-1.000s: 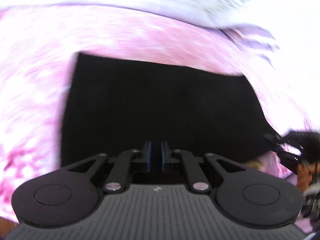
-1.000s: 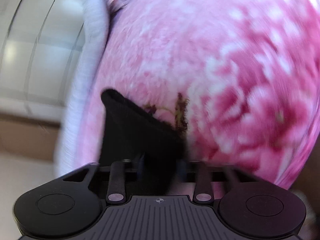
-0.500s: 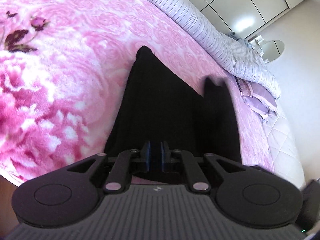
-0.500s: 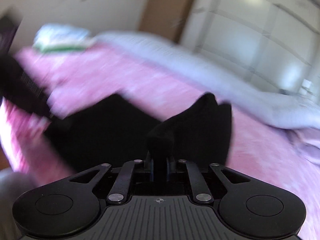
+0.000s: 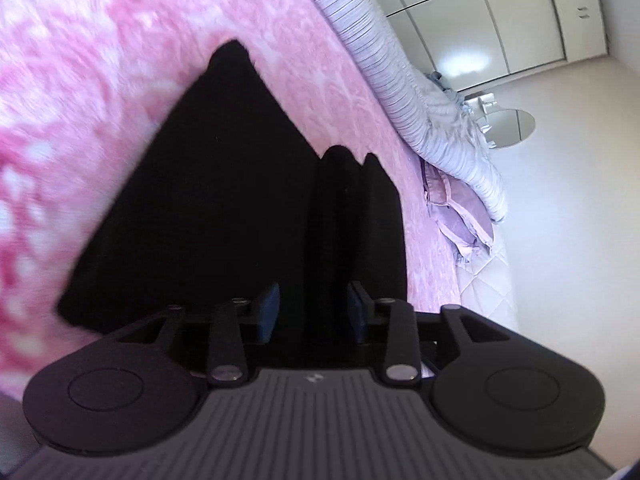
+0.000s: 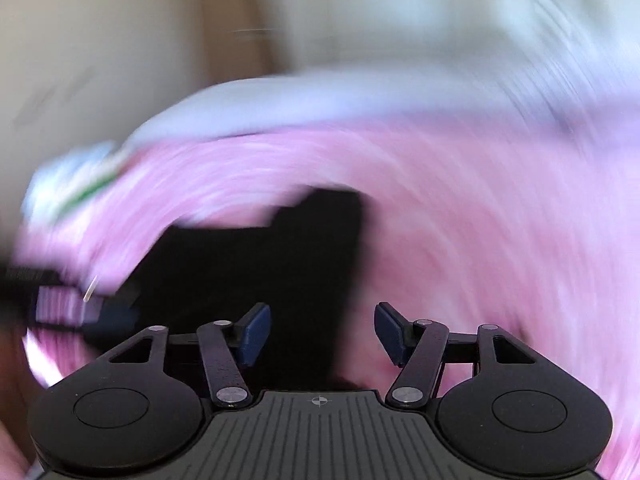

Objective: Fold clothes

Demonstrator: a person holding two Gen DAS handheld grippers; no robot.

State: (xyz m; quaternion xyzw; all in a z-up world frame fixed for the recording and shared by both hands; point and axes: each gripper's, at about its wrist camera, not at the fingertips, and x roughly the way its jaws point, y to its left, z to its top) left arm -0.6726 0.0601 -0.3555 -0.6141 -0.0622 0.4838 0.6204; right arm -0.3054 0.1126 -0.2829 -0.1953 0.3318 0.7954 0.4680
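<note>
A black garment (image 5: 224, 200) lies on the pink floral bedspread (image 5: 80, 72), with a folded part standing as two dark peaks on its right side. My left gripper (image 5: 314, 314) is open, its blue pads on either side of the black cloth just above it. My right gripper (image 6: 322, 332) is open over the same black garment (image 6: 280, 264). The right wrist view is heavily motion-blurred. The other gripper shows as a dark blur at the left edge of the right wrist view (image 6: 60, 300).
A striped grey-lilac duvet roll (image 5: 400, 80) runs along the far side of the bed, with a lilac pillow (image 5: 460, 220) beyond it. White wardrobe doors (image 5: 500, 20) and a round mirror (image 5: 508, 124) stand behind. A white-green bundle (image 6: 76, 184) lies at the bed's left end.
Both grippers have opened and let go of the black cloth. The lifted fold has dropped onto the garment. The right gripper is swinging fast, blurring its view.
</note>
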